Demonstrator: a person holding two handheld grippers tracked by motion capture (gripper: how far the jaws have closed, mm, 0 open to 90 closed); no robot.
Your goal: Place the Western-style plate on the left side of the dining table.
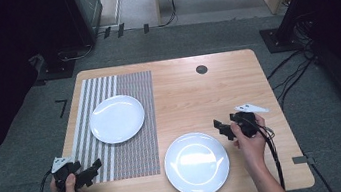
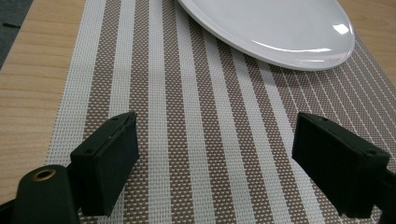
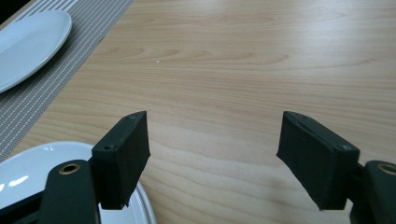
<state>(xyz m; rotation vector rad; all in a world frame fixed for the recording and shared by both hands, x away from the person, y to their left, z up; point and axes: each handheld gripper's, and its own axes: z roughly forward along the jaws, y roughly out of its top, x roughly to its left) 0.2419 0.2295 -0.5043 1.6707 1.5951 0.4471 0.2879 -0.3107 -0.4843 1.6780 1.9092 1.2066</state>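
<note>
Two white plates are on the wooden table (image 1: pixel 236 71). One plate (image 1: pixel 116 118) (image 2: pixel 271 30) (image 3: pixel 28 44) lies on a striped placemat (image 1: pixel 131 152) (image 2: pixel 201 140) at the left. The other plate (image 1: pixel 196 163) (image 3: pixel 28 177) lies on bare wood near the front edge. My left gripper (image 1: pixel 98 163) (image 2: pixel 215 158) hovers open over the placemat's front left part, short of the plate there. Just off the front plate's right rim, my right gripper (image 1: pixel 217 125) (image 3: pixel 212 154) stands open over bare wood, nothing between its jaws.
A small dark round grommet (image 1: pixel 201 69) sits in the table near its far edge. Grey carpet (image 1: pixel 161 42) surrounds the table, with dark stands and cables at both sides. Bare wood stretches across the table's right half.
</note>
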